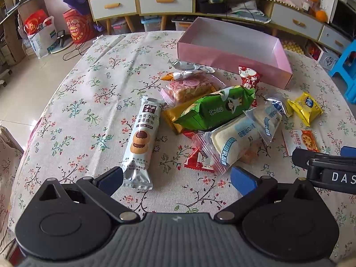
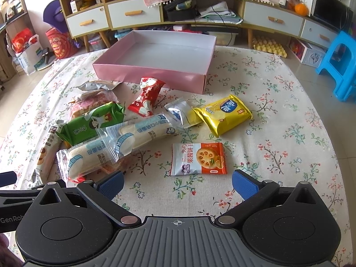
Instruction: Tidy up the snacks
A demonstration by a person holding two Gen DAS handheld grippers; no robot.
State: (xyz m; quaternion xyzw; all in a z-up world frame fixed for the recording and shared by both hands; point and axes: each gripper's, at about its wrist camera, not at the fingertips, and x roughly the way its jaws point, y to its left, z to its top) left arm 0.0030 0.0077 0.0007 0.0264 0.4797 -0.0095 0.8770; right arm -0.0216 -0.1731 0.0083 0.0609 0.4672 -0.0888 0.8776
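- both tongs, left gripper (image 1: 176, 179) & right gripper (image 2: 178, 181), are hanging wide open, holding nothing
- pink box (image 2: 155, 71) is sitting empty behind the snack pile
- imo right should be taking the orange biscuit pack (image 2: 199, 159) w/ pads squeezing its edges

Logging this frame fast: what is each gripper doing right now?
Left gripper: open, holding nothing, fingers beside the chocolate cookie pack.
Right gripper: open, holding nothing, behind the orange cracker packet.
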